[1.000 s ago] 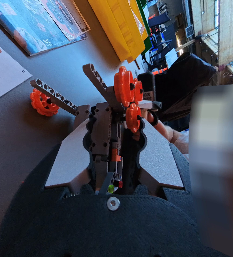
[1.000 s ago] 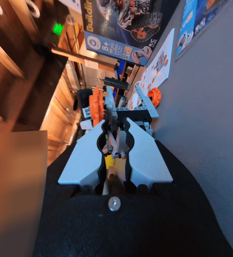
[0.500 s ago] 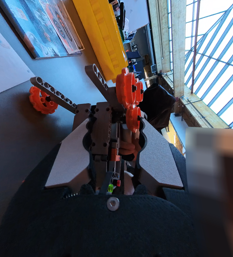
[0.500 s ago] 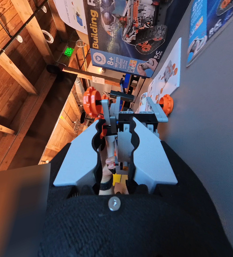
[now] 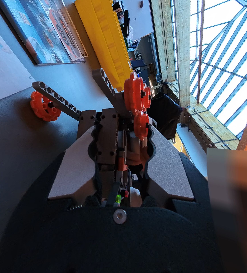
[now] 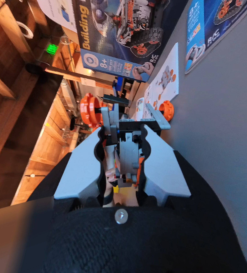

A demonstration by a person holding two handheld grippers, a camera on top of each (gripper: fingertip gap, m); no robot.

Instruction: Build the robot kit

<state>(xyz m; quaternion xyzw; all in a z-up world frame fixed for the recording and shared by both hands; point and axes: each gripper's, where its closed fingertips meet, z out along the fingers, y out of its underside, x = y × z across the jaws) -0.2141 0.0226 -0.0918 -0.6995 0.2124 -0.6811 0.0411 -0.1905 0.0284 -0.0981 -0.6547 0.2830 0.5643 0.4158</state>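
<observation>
Your left gripper (image 5: 122, 141) has its fingers closed around the grey body of the brick-built vehicle chassis (image 5: 109, 141), held tilted with one orange wheel (image 5: 43, 108) touching the grey table (image 5: 24, 147). Your right gripper (image 6: 122, 141) clamps the same chassis (image 6: 128, 156) from the other end. A hand (image 6: 110, 177), partly hidden, seems to touch its underside. A yellow bin (image 5: 105, 41), a kit box (image 6: 120, 34) and an instruction booklet (image 6: 164, 82) lie beyond.
</observation>
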